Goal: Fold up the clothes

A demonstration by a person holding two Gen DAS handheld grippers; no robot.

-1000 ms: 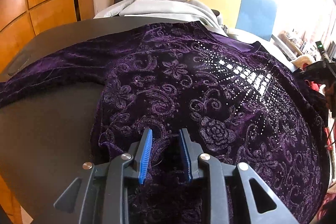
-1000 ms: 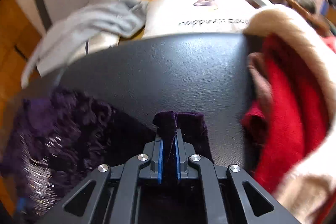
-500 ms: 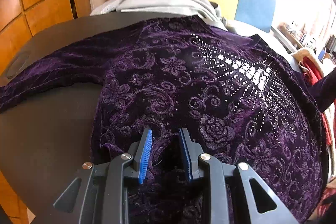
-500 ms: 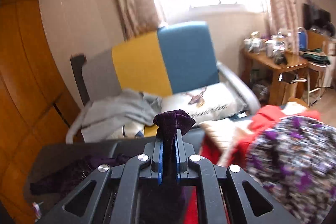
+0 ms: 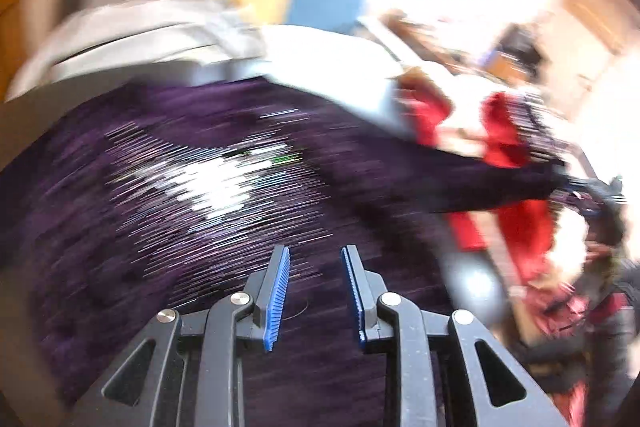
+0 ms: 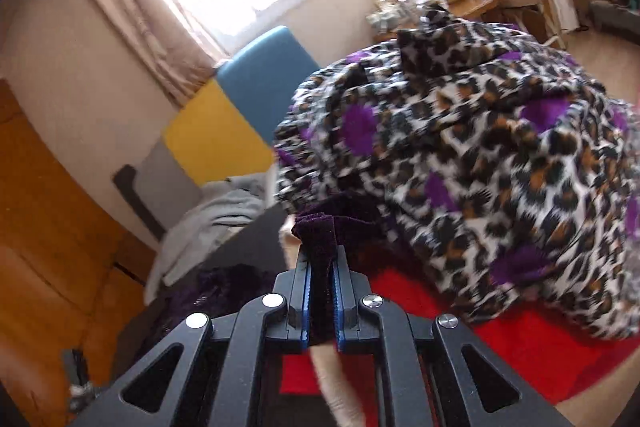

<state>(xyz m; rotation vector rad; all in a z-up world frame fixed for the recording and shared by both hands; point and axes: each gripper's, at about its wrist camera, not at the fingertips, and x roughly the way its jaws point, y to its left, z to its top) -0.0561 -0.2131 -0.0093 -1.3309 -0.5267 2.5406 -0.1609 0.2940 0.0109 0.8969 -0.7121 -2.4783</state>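
Right gripper point(image 6: 320, 291) is clamped on one sleeve point(image 6: 320, 239) of the purple velvet top point(image 5: 180, 195), raised beside one leopard-print garment point(image 6: 480, 155); left gripper point(image 5: 316, 291) is held apart above the top.

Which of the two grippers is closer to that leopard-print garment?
Right. The right gripper, clamped on a purple velvet sleeve, sits just below the leopard-print garment. The left gripper hovers open over the purple velvet top, farther away.

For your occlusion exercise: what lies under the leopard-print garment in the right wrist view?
Red fabric shows beneath the leopard-print garment, with the purple sleeve pinched in the right gripper reaching its lower edge. Anything deeper under the pile is covered.
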